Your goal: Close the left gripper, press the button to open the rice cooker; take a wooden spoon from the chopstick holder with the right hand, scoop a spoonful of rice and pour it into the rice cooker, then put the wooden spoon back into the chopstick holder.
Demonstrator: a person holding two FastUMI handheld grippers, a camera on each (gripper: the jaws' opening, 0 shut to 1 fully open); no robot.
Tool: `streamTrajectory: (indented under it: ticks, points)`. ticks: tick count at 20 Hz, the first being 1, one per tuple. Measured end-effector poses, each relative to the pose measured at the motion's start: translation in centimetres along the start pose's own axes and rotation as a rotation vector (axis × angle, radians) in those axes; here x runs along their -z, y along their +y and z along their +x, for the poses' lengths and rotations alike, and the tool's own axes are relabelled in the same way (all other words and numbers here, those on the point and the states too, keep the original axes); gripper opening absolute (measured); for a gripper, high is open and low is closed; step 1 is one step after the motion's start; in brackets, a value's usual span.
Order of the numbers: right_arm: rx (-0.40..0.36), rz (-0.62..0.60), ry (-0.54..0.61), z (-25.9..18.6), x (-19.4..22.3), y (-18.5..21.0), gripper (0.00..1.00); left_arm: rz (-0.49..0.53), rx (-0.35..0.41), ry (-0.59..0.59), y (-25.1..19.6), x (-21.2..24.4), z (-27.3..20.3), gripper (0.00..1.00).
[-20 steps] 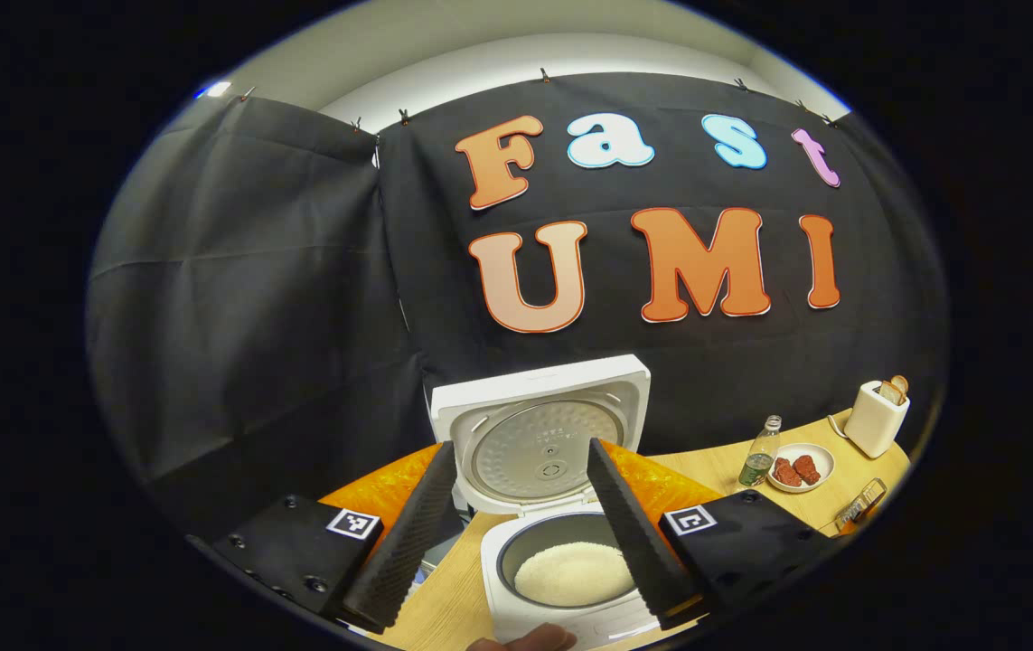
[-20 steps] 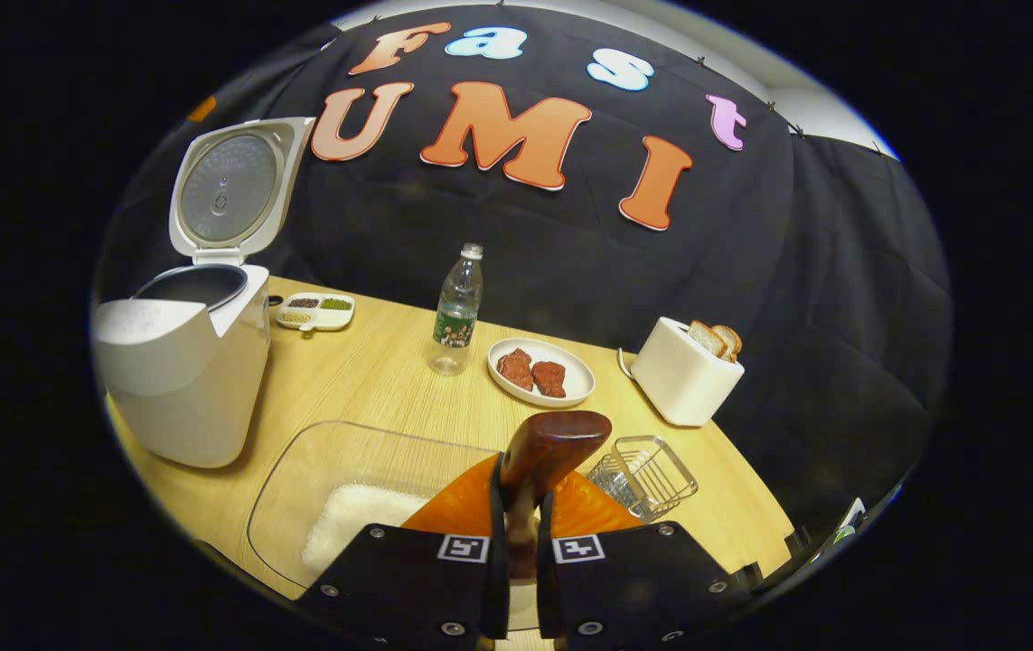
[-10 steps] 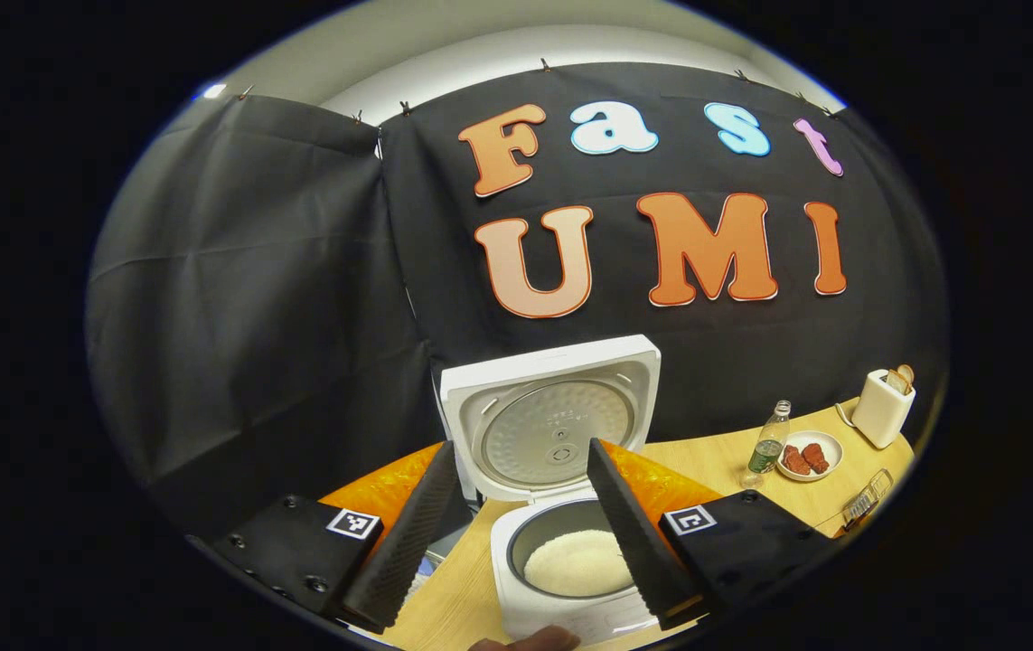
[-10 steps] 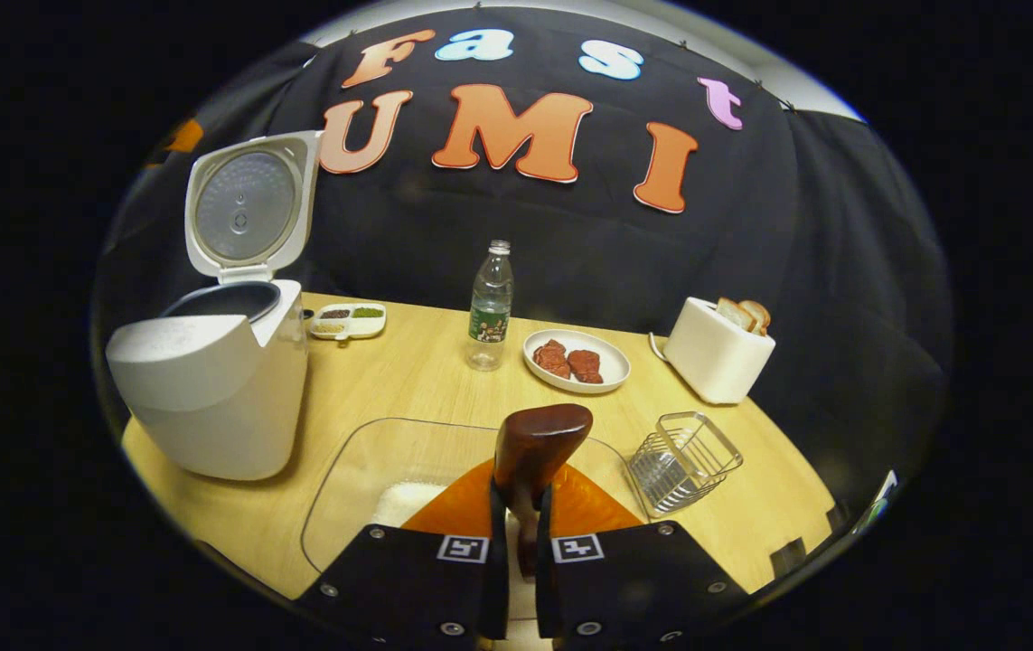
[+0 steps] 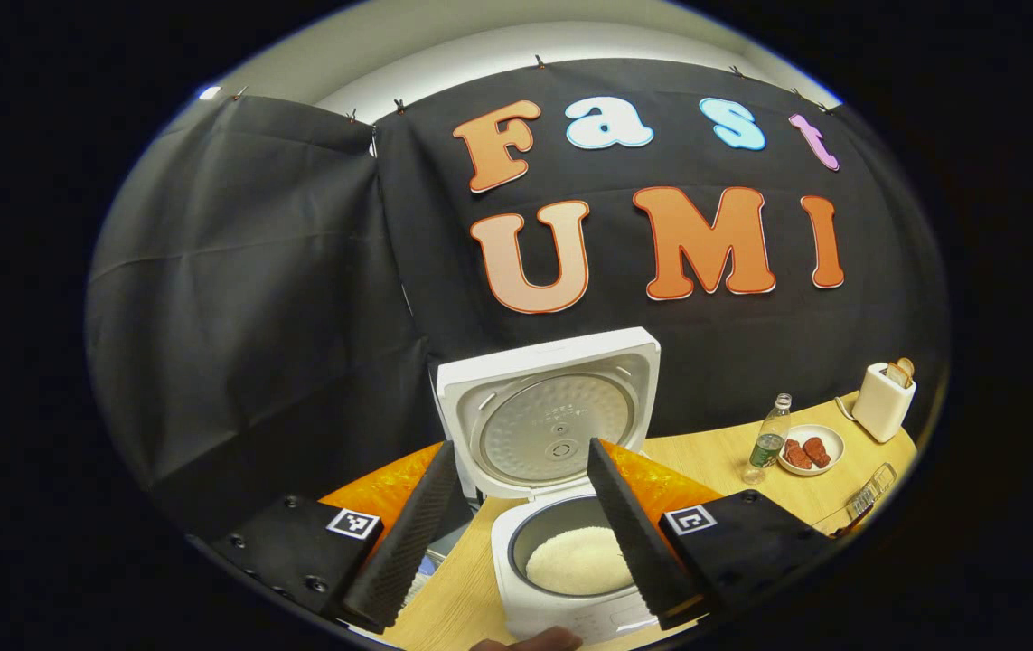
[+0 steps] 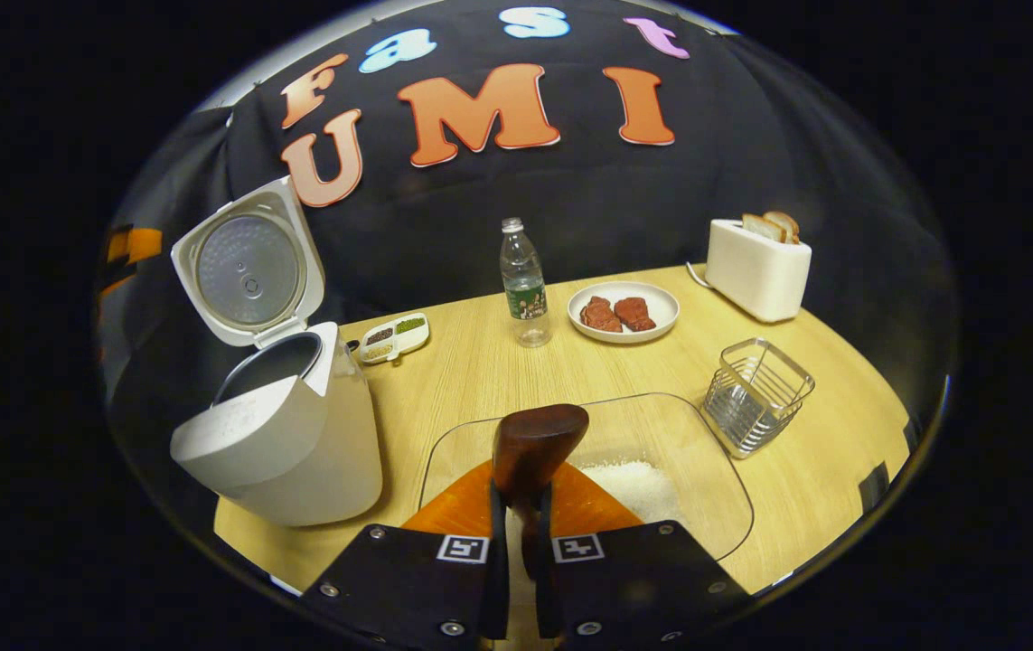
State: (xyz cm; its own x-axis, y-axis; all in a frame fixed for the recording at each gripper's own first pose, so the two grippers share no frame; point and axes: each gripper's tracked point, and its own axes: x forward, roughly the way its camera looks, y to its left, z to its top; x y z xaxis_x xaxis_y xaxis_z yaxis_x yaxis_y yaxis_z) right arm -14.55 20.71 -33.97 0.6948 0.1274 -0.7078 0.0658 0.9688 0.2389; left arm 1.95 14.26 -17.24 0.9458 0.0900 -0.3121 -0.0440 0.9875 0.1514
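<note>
- The right gripper (image 6: 521, 533) has swung right; the rice dish (image 6: 706, 470) now lies under the spoon.
- It pinches the dark, glossy wooden spoon (image 6: 534, 443).
- The left gripper (image 5: 516, 533) has its jaws spread before the open rice cooker (image 5: 561, 425).

The left gripper (image 5: 516, 524) has two black blocks with small screws, and each block carries a square black-and-white marker. Behind its ribbed fingers (image 5: 408, 533) there are orange parts. The right gripper (image 6: 516, 533) has the same black blocks, screws, square markers and an orange part behind.
</note>
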Motion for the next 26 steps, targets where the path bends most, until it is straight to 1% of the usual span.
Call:
streamTrajectory:
  ticks: [3, 10, 11, 12, 15, 16, 17, 20, 23, 26]
  points:
    - [-0.018, 0.115, 0.041, 0.4, 0.0, -0.2, 0.12, 0.004, -0.016, -0.006, 0.7, -0.1, -0.1, 0.98]
    - [-0.114, 0.394, 0.163, 1.9, 0.6, -0.1, 0.11, 0.004, -0.047, -0.001, 2.2, 0.4, -0.6, 0.99]
    - [-0.122, 0.420, 0.172, 2.2, 0.8, -0.3, 0.11, 0.004, -0.051, 0.001, 2.3, 0.4, -0.6, 0.94]
    - [-0.135, 0.454, 0.182, 2.4, 0.9, -0.1, 0.11, 0.006, -0.053, 0.003, 2.5, 0.5, -0.6, 0.99]
    - [-0.168, 0.555, 0.211, 2.9, 1.2, -0.1, 0.11, 0.012, -0.057, 0.004, 2.8, 0.6, -0.7, 0.99]
    - [-0.185, 0.587, 0.220, 2.8, 1.3, -0.1, 0.15, 0.015, -0.057, 0.004, 2.8, 0.5, -0.5, 0.99]
    - [-0.196, 0.616, 0.225, 2.9, 1.4, -0.2, 0.11, 0.017, -0.057, 0.002, 2.8, 0.4, -0.6, 0.99]
    - [-0.230, 0.696, 0.237, 2.9, 1.5, -0.9, 0.11, 0.024, -0.050, -0.004, 2.4, 0.2, -0.4, 0.99]
    - [-0.268, 0.778, 0.220, 2.7, 0.7, -1.8, 0.11, 0.031, -0.044, -0.010, 2.0, -0.2, -0.4, 0.99]
    - [-0.284, 0.809, 0.188, 2.1, -0.4, -3.1, 0.11, 0.034, -0.036, -0.016, 1.6, -0.5, -0.3, 0.99]
